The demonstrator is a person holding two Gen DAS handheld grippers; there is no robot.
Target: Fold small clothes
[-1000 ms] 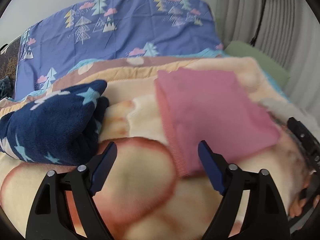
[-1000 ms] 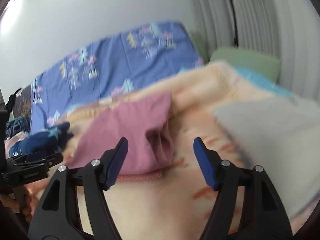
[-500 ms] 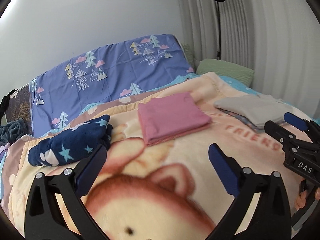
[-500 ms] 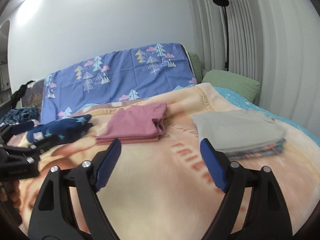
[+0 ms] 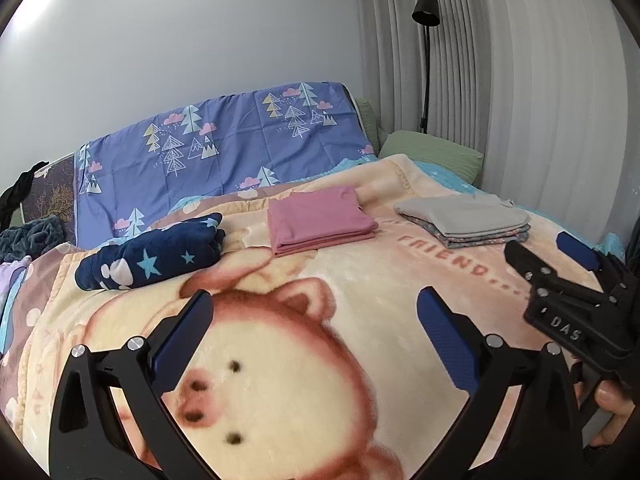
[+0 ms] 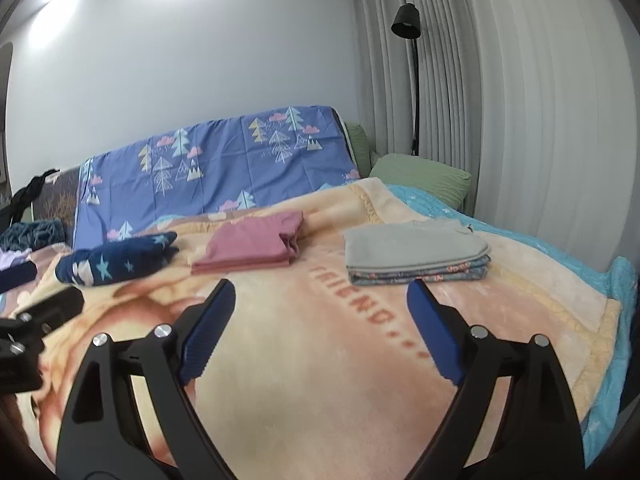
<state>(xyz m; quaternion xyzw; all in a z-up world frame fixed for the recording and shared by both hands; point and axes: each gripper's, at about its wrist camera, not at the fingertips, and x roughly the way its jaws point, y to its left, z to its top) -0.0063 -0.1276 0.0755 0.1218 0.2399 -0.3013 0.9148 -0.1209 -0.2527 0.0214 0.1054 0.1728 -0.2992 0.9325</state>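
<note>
A folded pink garment [image 5: 320, 222] lies flat on the bear-print blanket [image 5: 280, 360] at mid-bed; it also shows in the right wrist view [image 6: 252, 246]. A folded grey garment [image 5: 464, 216] tops a small stack to its right, also seen in the right wrist view [image 6: 416, 246]. A rumpled navy star-print garment [image 5: 152, 256] lies to the left [image 6: 112, 264]. My left gripper [image 5: 312, 332] is open and empty, well back from the clothes. My right gripper [image 6: 320, 320] is open and empty, also back above the blanket.
A purple tree-print sheet [image 5: 224, 152] covers the headboard. A green pillow [image 5: 432, 152] lies at the back right by the curtain. A black floor lamp [image 6: 408, 24] stands in the corner. More dark clothes [image 5: 28, 236] lie at the far left.
Both grippers have pulled back and up from the pink garment, which now lies folded on the blanket. Both stay open.
</note>
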